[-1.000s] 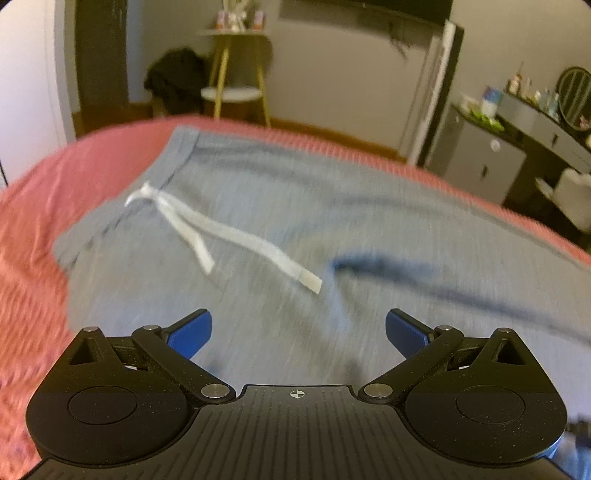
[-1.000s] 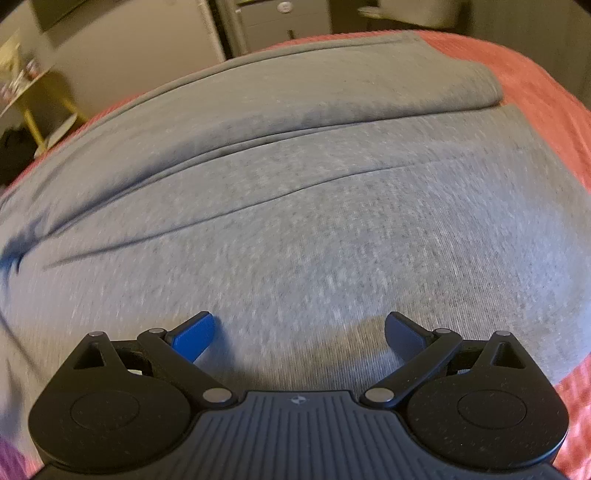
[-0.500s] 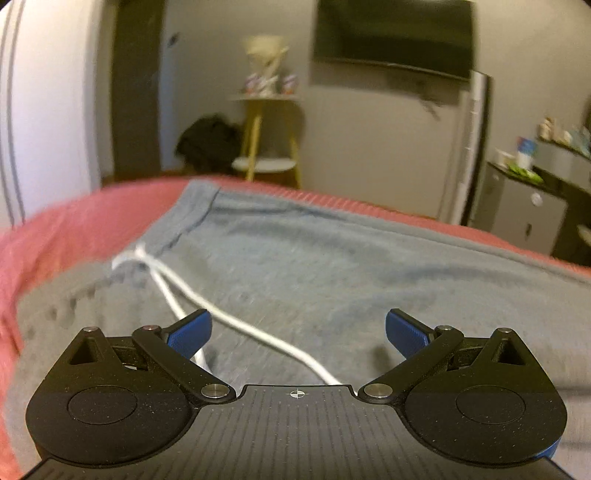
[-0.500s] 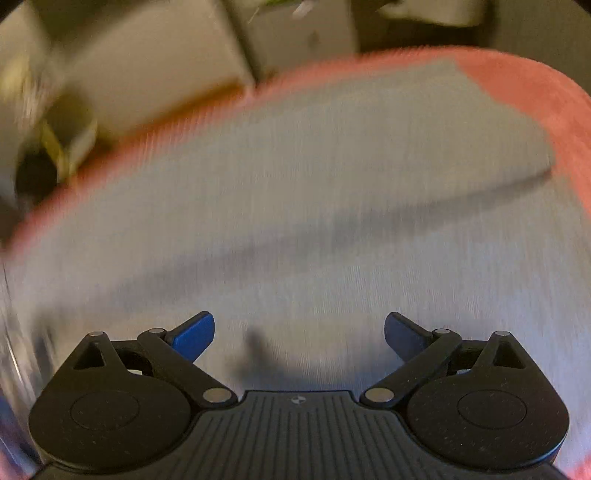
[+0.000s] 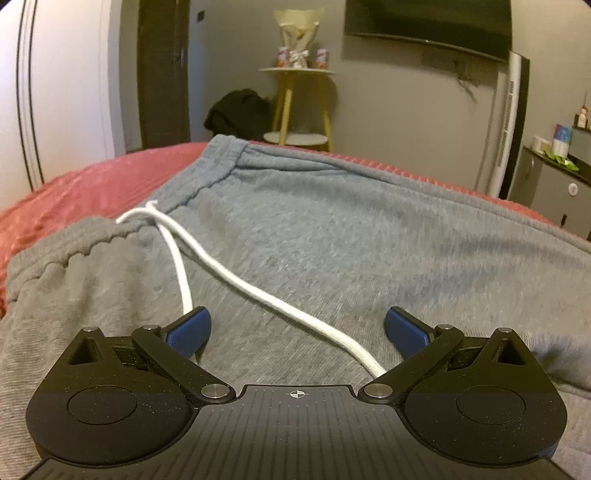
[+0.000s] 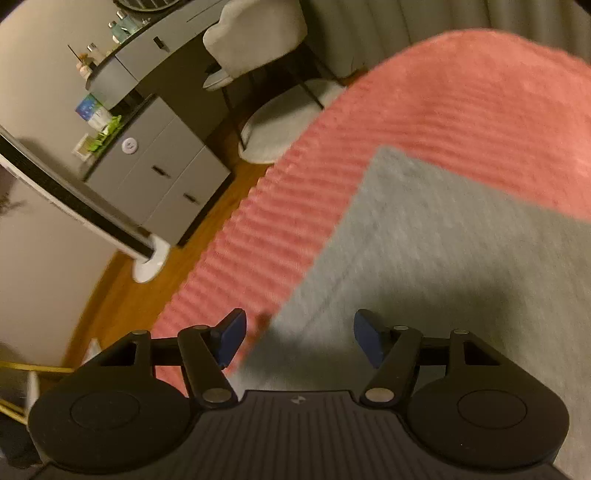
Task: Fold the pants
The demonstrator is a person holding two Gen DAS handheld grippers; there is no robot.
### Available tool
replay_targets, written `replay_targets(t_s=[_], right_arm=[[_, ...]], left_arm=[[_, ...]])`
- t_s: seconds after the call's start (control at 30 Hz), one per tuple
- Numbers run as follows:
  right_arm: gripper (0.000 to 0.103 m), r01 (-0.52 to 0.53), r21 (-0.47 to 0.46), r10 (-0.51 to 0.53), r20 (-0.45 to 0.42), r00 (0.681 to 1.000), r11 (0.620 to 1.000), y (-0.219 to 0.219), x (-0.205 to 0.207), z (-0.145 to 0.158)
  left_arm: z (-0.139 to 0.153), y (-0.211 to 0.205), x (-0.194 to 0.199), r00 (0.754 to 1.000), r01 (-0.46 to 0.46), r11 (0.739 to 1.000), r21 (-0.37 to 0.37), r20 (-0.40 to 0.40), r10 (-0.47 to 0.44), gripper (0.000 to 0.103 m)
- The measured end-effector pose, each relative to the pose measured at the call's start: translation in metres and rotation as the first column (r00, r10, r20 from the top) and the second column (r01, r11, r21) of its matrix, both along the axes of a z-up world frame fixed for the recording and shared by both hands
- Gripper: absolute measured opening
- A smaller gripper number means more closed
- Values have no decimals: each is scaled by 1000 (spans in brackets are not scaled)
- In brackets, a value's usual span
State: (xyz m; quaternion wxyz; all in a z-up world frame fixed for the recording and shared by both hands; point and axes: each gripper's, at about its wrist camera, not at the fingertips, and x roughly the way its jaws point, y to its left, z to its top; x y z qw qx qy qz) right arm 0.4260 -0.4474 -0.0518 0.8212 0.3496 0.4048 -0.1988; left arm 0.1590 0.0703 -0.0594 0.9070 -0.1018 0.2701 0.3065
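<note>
Grey sweatpants (image 5: pixel 332 236) lie flat on a pink ribbed bedspread (image 5: pixel 92 184). Their waistband (image 5: pixel 207 177) is at the left, and a white drawstring (image 5: pixel 236 284) trails from it toward me. My left gripper (image 5: pixel 297 328) hovers low over the cloth near the waistband, open, with the drawstring running between its blue fingers (image 5: pixel 188 328). In the right wrist view the leg end of the sweatpants (image 6: pixel 443 258) reaches its hem corner (image 6: pixel 384 151). My right gripper (image 6: pixel 299 336) straddles the pants' long edge, its jaws closing, pads not pressing the cloth.
The bedspread edge (image 6: pixel 258 229) drops to a wooden floor (image 6: pixel 122 291). Beyond stand a grey drawer cabinet (image 6: pixel 162 166), a padded chair (image 6: pixel 258 40) and a white tower fan (image 5: pixel 509 125). A yellow side table (image 5: pixel 299 103), a dark bag (image 5: pixel 240 114) and a wall screen (image 5: pixel 428 22) are behind.
My left gripper sank toward the waistband, and the drawstring now lies between its fingers. My right gripper swept along the leg to its hem end, rolled, and its fingers narrowed.
</note>
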Motion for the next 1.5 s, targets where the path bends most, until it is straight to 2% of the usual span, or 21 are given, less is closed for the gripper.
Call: replay_targets(t_s=[0.1, 0.17, 0.23, 0.27, 0.33, 0.43, 0.53, 0.6, 0.67, 0.73, 0.8, 0.9, 0.97, 1.07, 1.13, 1.17, 1.2, 1.27, 1.3, 1.43, 1.5], right_arm=[[60, 7, -58, -8, -25, 1000, 998, 3, 12, -3], [32, -21, -151, 10, -73, 997, 988, 12, 13, -3], [22, -46, -204, 27, -93, 995, 978, 17, 8, -2], [6, -59, -205, 42, -84, 996, 977, 16, 4, -1], [6, -57, -172, 50, -44, 998, 984, 13, -15, 11], [5, -64, -133, 76, 90, 993, 989, 5, -69, 37], [5, -64, -120, 88, 208, 974, 991, -6, -139, 51], [5, -69, -121, 96, 233, 968, 990, -10, -181, 50], [5, -83, -123, 110, 230, 967, 989, -15, -213, 38], [5, -92, -94, 110, 214, 971, 991, -24, -221, 20], [5, -81, -13, 82, 206, 975, 997, -36, -220, -3], [6, -65, 31, 57, 213, 975, 997, -42, -214, -14], [8, -71, 31, 63, 217, 974, 997, -41, -205, -15], [11, -75, 48, 62, 229, 971, 996, -42, -194, -15], [12, -77, 68, 61, 223, 973, 995, -44, -185, -18], [12, -74, 81, 54, 224, 973, 994, -45, -182, -19], [12, -72, 93, 49, 226, 973, 993, -44, -180, -19], [12, -77, 104, 52, 221, 974, 992, -44, -173, -20], [12, -83, 104, 59, 217, 974, 991, -44, -171, -19], [5, -105, 95, 84, 206, 975, 990, -42, -163, -1], [5, -96, 116, 63, 263, 963, 989, -47, -176, 22]], left_arm=[[-3, 2, 3, 1000, 3, 1000, -9, -5, -3, 103], [-3, 3, 2, 1000, 7, 1000, -20, 1, -7, 103], [-2, 5, 0, 1000, 15, 999, -33, 2, -15, 103], [-3, 9, 2, 1000, 21, 999, -41, 1, -21, 103], [-2, 14, 2, 999, 42, 997, -60, 4, -42, 103], [5, 20, -2, 998, 67, 993, -100, 11, -66, 103], [22, 29, -9, 989, 116, 974, -193, 107, -97, 101], [38, 35, -9, 972, 177, 954, -242, 193, -131, 96], [50, 42, -3, 954, 235, 927, -293, 254, -161, 94], [60, 55, 13, 929, 311, 877, -365, 310, -201, 93], [65, 74, 40, 918, 346, 808, -477, 348, -188, 88], [62, 101, 91, 933, 332, 692, -642, 333, -139, 75], [56, 110, 123, 955, 274, 657, -702, 277, -103, 70], [44, 114, 165, 972, 234, 626, -744, 189, -138, 52], [30, 116, 186, 981, 189, 624, -758, 124, -146, 51], [23, 117, 194, 986, 151, 619, -771, 77, -146, 43], [13, 119, 200, 990, 108, 609, -786, 28, -140, 22], [5, 124, 199, 994, 61, 602, -796, -6, -109, 10], [6, 127, 195, 994, 77, 589, -804, 14, -111, 7], [48, 116, 152, 977, 214, 661, -720, 146, -157, 7], [79, 107, 116, 957, 290, 679, -675, 202, -208, 7]])
